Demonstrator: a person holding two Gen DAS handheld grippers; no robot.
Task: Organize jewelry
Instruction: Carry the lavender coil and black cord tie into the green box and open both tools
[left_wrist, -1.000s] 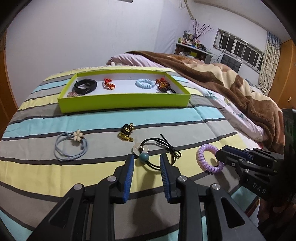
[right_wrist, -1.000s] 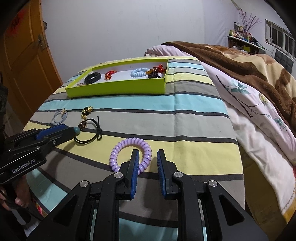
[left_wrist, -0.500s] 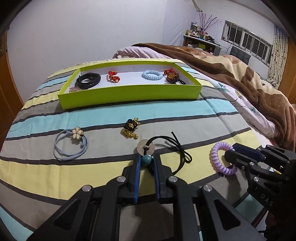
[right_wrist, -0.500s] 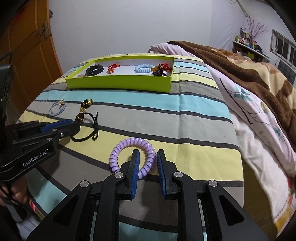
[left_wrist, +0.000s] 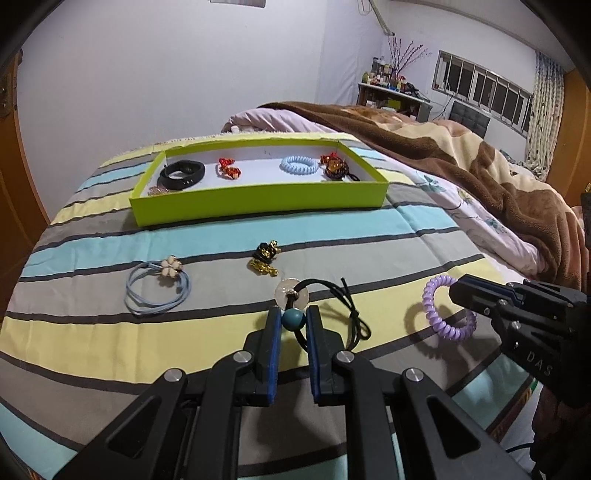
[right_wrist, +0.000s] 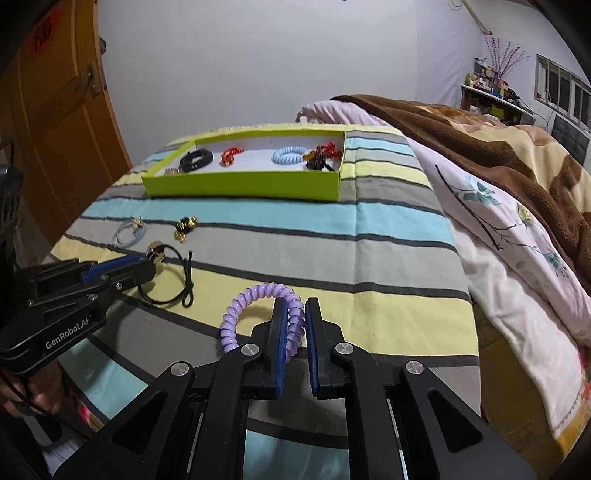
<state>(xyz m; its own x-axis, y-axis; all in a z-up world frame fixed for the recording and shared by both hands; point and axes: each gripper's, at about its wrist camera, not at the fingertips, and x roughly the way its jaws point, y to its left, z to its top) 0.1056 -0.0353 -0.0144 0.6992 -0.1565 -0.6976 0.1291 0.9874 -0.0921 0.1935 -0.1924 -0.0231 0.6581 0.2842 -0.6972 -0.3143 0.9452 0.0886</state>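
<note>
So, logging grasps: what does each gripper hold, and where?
Left gripper pinches the black cord tie by its teal bead. Right gripper clamps the purple coil tie's near loop.

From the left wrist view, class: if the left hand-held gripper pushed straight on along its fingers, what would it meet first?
Beyond the teal bead it grips, the left hand-held gripper would probably meet the black-and-gold charm, then the green tray; depth is uncertain.
</note>
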